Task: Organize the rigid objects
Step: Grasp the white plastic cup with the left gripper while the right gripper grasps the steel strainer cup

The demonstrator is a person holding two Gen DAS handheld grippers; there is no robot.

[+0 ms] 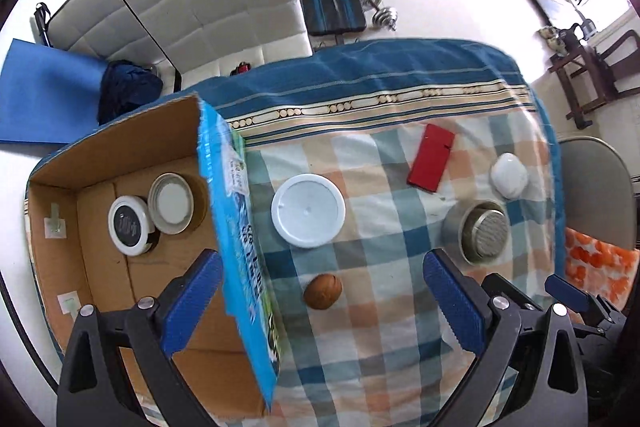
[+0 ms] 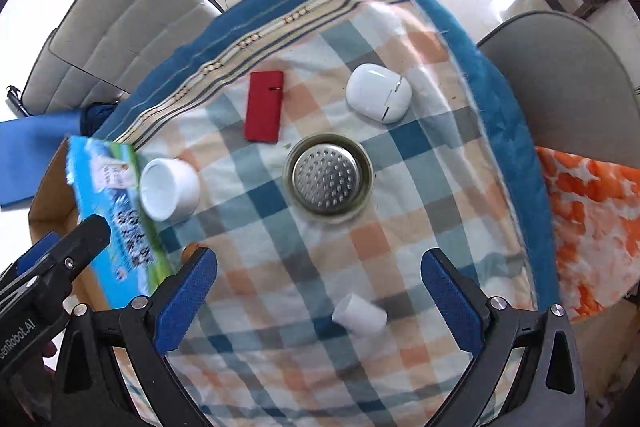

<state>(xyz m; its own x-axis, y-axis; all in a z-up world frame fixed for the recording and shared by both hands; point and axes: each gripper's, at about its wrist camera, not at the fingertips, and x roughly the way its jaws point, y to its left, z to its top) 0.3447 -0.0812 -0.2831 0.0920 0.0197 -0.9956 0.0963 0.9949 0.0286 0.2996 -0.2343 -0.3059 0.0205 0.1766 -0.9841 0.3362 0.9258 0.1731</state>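
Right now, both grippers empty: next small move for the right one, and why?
Probably lower the right gripper onto the small white cylinder and close. Its jaws are open and the cylinder lies on the cloth between the fingers, nearest of the loose items outside the cardboard box.

The upright printed wall of the cardboard box (image 1: 240, 227) bars any sideways pass from the checked cloth (image 1: 380, 327) into the box; entry is from above. Inside the box, two round lids (image 1: 152, 219) crowd its far end, the near floor bare. Right of the box, the white tub (image 1: 308, 210) and brown ball (image 1: 322, 291) stand apart, with open cloth between them.
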